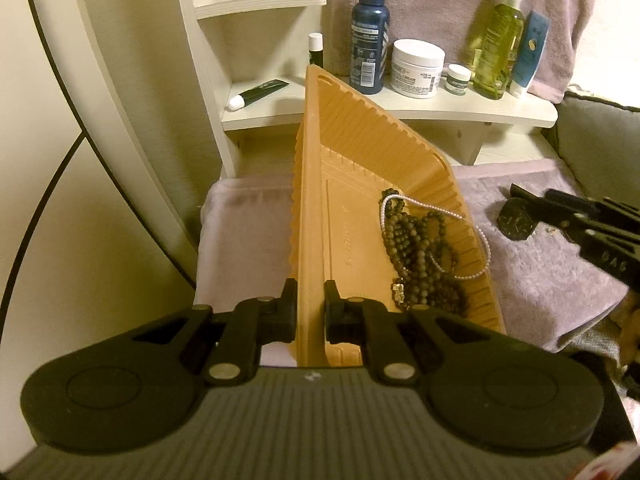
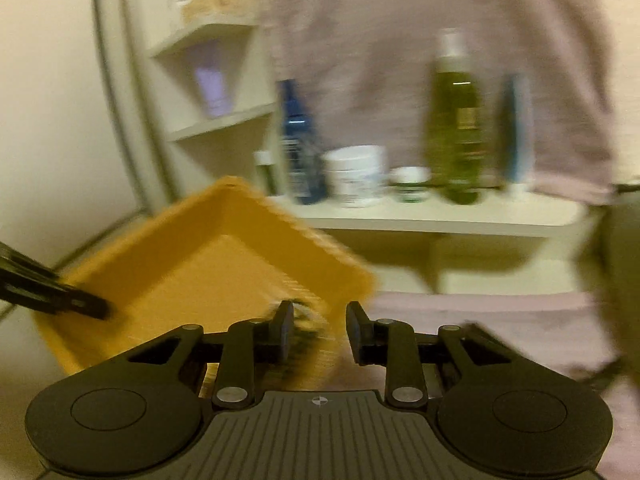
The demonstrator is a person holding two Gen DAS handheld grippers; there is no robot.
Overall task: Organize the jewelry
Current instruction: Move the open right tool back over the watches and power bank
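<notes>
Left gripper point(image 1: 310, 316) on tilted tray point(image 1: 316, 200) rim

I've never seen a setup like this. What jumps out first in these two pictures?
The orange tray stands out: tilted up on the lilac towel, its near rim pinched by the left gripper. Dark beads and a pearl strand have pooled at its low side. Behind it, bottles and jars line a pale shelf, while the right gripper stands open and empty.

Warm, dim yellowish indoor light; left wrist view sharp, fisheye bending and dark corners at edges; right wrist view heavily motion-blurred, bottles point(image 2: 454, 120) smeared, soft shadow under shelf point(image 2: 440, 216)
</notes>
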